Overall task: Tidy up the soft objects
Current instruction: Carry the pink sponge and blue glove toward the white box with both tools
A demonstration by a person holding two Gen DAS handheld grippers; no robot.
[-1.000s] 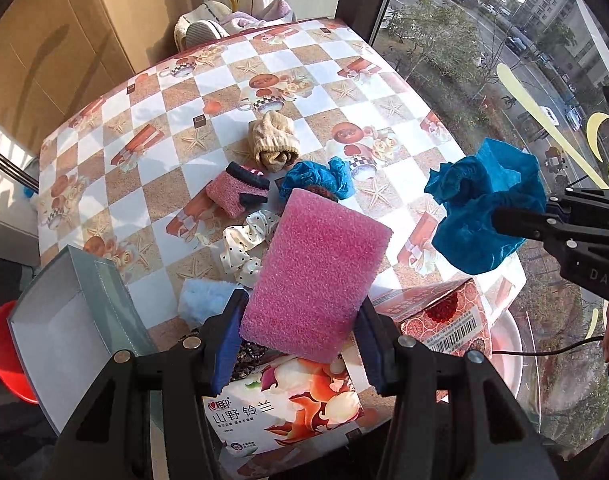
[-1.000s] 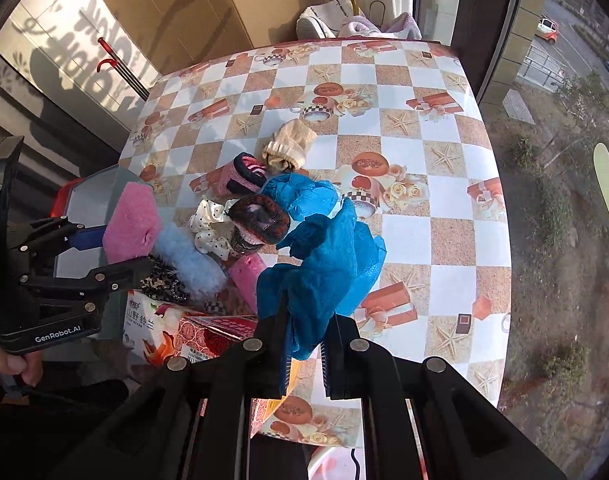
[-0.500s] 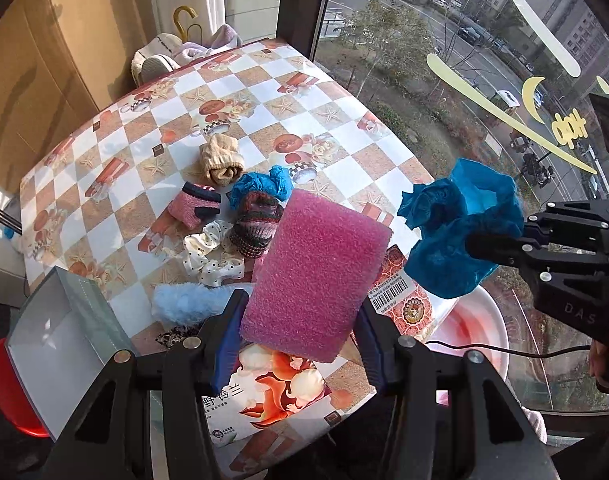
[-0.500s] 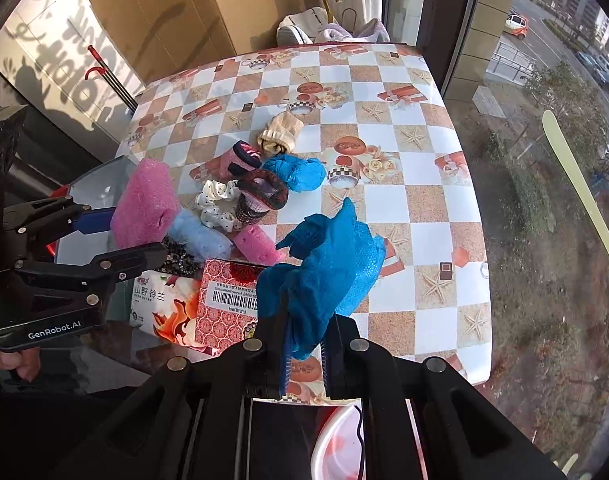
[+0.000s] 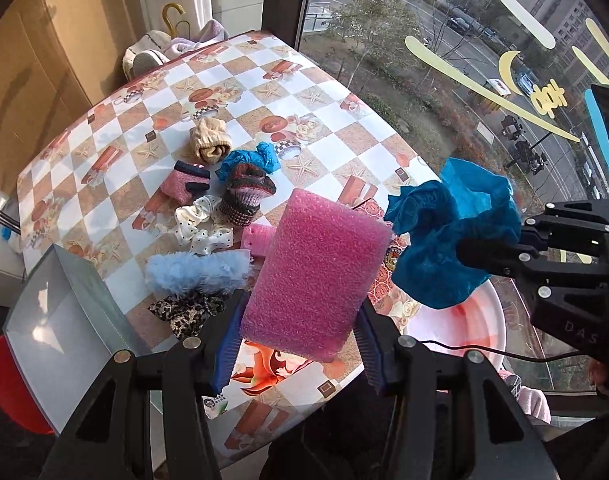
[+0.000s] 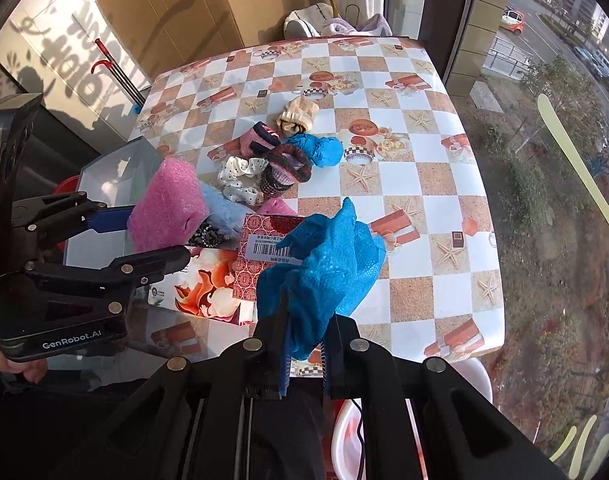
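Observation:
My left gripper [image 5: 296, 344] is shut on a pink foam block [image 5: 316, 276], held above the near table edge; the same pink foam block [image 6: 166, 204] shows at the left of the right wrist view. A crumpled blue cover [image 6: 324, 264] hangs from my right gripper [image 6: 304, 360], which is shut on it; the blue cover [image 5: 448, 232] also appears at the right of the left wrist view. On the checked table [image 5: 344, 128] lie a beige sock [image 5: 210, 144], a pink sock [image 5: 184, 182], a dark knitted sock [image 5: 246, 196], a second blue cover [image 5: 248, 160], a dotted scrunchie [image 5: 202, 230], a fluffy light-blue piece [image 5: 196, 272] and a leopard scrunchie [image 5: 186, 312].
A grey open box [image 5: 60, 332] stands at the table's near left over a red bowl [image 5: 12, 392]. Tissue packs [image 6: 260, 248] lie at the near edge. A white and red basin [image 5: 456, 328] sits below the table. Windows run along the right; shoes [image 6: 304, 24] are beyond the far edge.
Both grippers have drawn back and risen from the table with their loads, so the table looks smaller and further. The basin below the near edge has come into view.

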